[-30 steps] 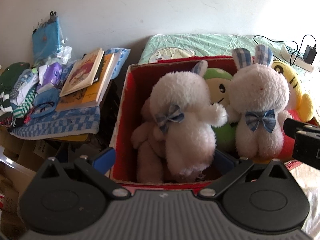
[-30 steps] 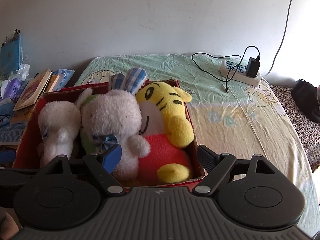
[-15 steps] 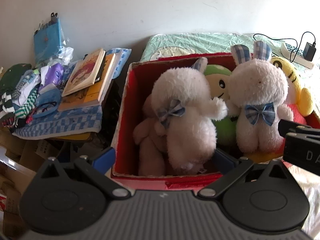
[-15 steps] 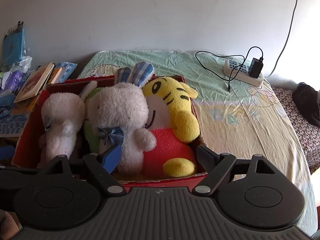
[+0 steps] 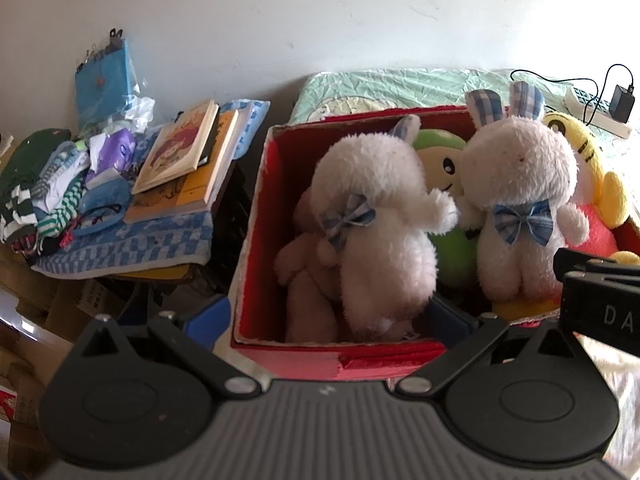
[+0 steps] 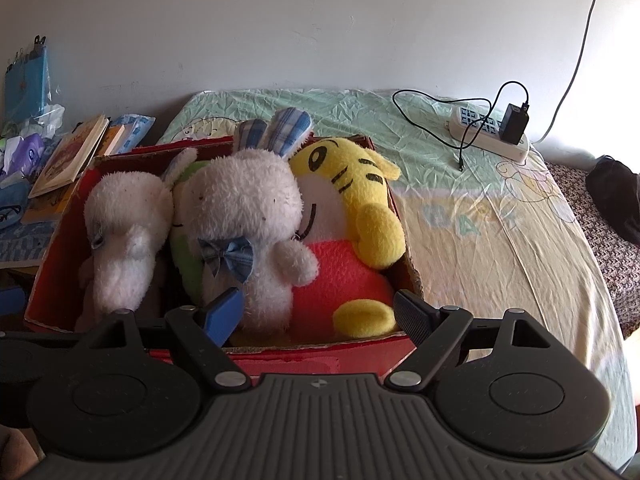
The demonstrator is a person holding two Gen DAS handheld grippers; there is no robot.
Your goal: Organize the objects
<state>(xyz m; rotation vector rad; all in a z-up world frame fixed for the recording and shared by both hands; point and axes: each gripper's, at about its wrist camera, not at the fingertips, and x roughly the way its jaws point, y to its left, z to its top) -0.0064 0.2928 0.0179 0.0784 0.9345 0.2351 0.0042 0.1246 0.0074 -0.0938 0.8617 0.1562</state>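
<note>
Bedsheet (image 6: 472, 216) green, wrinkled; power strip (image 6: 486, 132) near white wall (image 6: 320, 20).

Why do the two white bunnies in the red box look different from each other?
The right bunny sits upright with its checked blue ears standing up; the left bunny leans over, and only one ear shows, lying back. The right bunny's bow sits flat in front under its chin; the left bunny's bow is twisted off to the side. The right bunny is beside the yellow tiger; the left bunny is beside the box wall. Both are fluffy, white and wear blue checked bows.
</note>
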